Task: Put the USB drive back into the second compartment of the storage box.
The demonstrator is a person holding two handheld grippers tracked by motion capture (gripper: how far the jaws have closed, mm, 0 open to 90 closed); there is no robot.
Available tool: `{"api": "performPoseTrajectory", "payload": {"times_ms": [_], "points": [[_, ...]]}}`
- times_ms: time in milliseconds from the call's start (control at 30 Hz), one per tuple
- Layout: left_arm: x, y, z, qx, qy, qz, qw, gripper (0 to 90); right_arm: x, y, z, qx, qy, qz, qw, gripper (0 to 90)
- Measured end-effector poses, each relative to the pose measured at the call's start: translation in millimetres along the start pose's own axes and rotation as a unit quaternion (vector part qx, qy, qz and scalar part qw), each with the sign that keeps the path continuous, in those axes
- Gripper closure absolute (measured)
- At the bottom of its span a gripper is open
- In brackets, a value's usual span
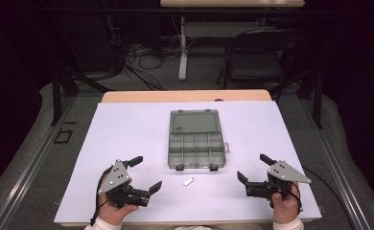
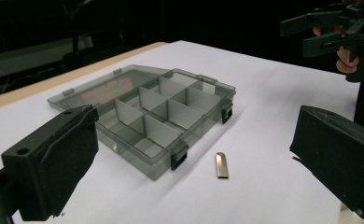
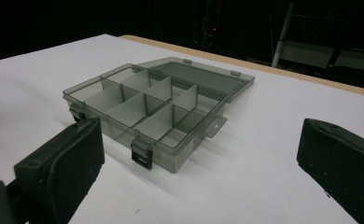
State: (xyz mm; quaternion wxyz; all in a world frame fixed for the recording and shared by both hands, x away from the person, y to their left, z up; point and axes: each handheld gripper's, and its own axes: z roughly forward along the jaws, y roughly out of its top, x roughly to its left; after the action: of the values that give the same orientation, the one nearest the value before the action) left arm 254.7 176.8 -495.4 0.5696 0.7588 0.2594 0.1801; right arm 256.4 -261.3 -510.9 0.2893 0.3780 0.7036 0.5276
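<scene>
High view: white worktop (image 1: 127,143) runs across the middle of the frame, with a wooden edge showing along its upper side. At frame centre sits a smoky grey plastic organizer box (image 1: 195,149), lid (image 1: 195,121) folded fully back and lying flat toward the top of the frame. Tray is split by dividers into small compartments; all visible compartments look bare. Two dark latches hang on the tray's lower edge.

Just below the box, apart from it, lies a small flat metal piece (image 1: 189,182), tilted slightly, flat on the worktop.

Left tool (image 1: 144,175) at lower left of the frame, held in a hand (image 1: 115,211) entering from the bottom edge. Jaws spread wide, nothing between them; released. Grey three-cornered plate on top.

Right tool (image 1: 252,167) at lower right, held in the other hand (image 1: 286,207). Jaws likewise spread wide, holding nothing. Both tools are well apart from the box and from the metal piece.

Left gripper view: its two black jaws stand at lower left and lower right of the frame, wide gap between. Box (image 2: 147,116) in the middle of the frame, metal piece (image 2: 221,165) to lower right of it, near a latch corner but not touching. Right tool (image 2: 306,35) at upper right.

Right gripper view: jaws wide apart at the lower corners. Box (image 3: 152,112) at frame centre, lid (image 3: 199,77) lying open behind it.

Background, top of the high view: dark floor, cables, a folding chair (image 1: 257,57).
</scene>
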Motion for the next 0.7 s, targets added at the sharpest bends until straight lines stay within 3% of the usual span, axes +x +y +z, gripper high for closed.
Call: {"api": "performPoseTrajectory", "payload": {"times_ms": [367, 533, 700], "points": [[0.3, 2.8, -0.9, 0.007, -0.006, -0.023, 0.9997, 0.4, 0.8, 0.4, -0.3, 0.000, 0.000, -0.001, 1.0000, 0.5], [0.9, 5.1, -0.3, 0.007, -0.024, -0.041, 0.9989, 2.4, 2.0, 0.0, 0.2, 0.000, 0.001, -0.005, 1.0000, 0.5], [-0.8, 12.2, 6.8, 0.027, -0.017, -0.037, 0.9988, 2.3, 1.7, 0.0, 0.1, 0.001, 0.001, -0.002, 1.0000, 0.6]]}}
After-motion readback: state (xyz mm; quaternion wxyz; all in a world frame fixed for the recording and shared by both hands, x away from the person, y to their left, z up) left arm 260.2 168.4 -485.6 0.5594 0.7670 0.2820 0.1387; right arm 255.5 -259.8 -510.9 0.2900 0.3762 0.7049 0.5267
